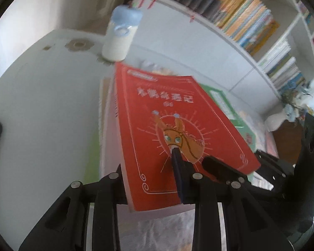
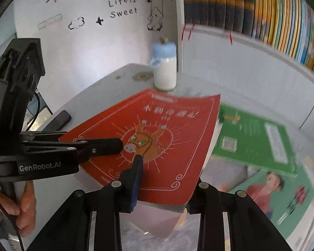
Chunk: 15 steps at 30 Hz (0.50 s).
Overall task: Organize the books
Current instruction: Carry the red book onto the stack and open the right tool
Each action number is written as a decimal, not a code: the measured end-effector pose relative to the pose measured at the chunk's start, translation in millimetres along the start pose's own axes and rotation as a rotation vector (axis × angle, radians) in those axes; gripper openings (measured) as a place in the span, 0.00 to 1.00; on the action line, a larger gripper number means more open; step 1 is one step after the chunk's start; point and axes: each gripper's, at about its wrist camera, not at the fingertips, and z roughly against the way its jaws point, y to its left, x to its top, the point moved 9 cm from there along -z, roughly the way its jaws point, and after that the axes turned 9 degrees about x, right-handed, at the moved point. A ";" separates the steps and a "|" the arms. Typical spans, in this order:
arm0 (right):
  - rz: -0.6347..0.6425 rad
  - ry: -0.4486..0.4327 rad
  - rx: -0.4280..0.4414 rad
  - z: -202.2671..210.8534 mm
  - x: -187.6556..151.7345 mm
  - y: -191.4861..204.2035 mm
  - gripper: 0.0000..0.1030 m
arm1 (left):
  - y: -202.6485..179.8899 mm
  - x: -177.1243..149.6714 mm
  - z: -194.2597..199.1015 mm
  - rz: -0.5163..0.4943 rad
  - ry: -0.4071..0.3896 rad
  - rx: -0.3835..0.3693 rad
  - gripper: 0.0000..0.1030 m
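On white table | both hand-held grippers clamp red book | bookshelf behind

"Life is Sweet" on wall; "GenRobot.AI" on left gripper

White bottle with pale blue cap upright at the far end of the grey table, close to the wall. Dark flat device near the table's left edge. Wall decals read "Life is Sweet", with sun, clouds, star.
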 end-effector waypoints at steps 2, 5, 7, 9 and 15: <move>-0.048 0.020 0.032 -7.7 -6.6 -0.7 0.31 | 8.1 -3.6 -2.5 0.033 0.016 0.009 0.28; -0.116 0.040 0.048 -15.1 -14.9 -5.8 0.32 | 24.4 -9.9 0.9 0.071 0.017 0.051 0.29; -0.146 0.068 0.047 -20.5 -22.9 -10.2 0.32 | 33.0 -10.5 7.5 0.094 0.004 0.073 0.30; -0.151 0.061 0.058 -19.4 -25.5 -10.5 0.34 | 41.1 -10.1 14.6 0.109 -0.007 0.102 0.30; -0.128 0.084 0.037 -16.4 -30.3 -6.5 0.44 | 36.9 -6.3 40.1 0.071 -0.060 0.140 0.30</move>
